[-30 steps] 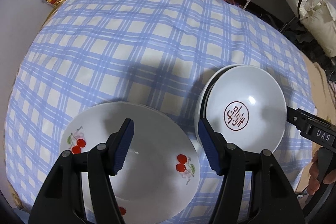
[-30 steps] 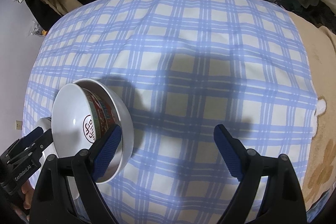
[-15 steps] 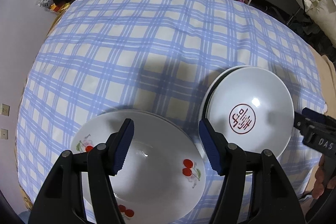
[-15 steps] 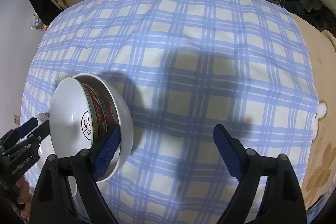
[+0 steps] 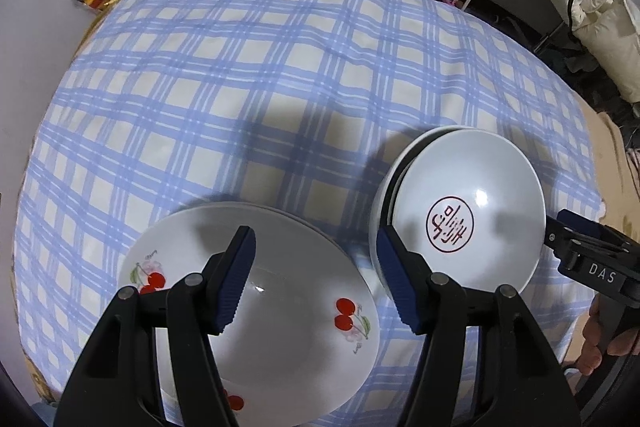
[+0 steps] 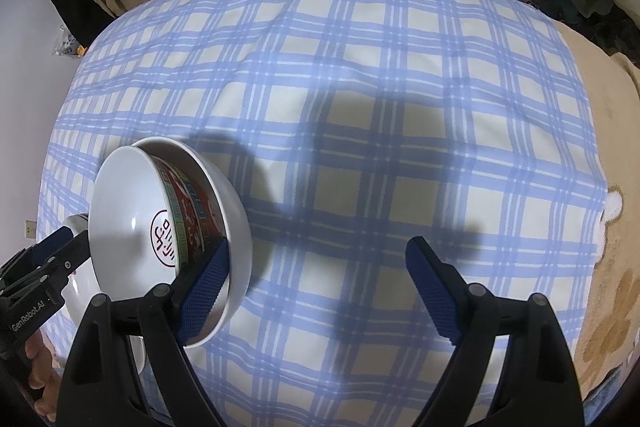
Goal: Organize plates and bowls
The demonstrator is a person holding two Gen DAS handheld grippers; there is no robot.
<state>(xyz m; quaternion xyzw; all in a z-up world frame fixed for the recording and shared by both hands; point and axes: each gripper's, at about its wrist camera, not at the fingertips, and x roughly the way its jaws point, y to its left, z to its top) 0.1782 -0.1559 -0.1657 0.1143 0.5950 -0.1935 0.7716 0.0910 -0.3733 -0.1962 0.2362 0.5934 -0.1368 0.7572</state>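
Left gripper [image 5: 316, 277] hangs w/ jaws apart, nothing between, over cherry plates [image 5: 288, 311] stacked on the checked cloth [image 5: 260, 87]. Just right of the plates sit nested bowls [image 5: 468, 211], red seal mark inside. Right gripper [image 6: 318, 293] is spread wide, empty, over bare cloth right of the bowls.
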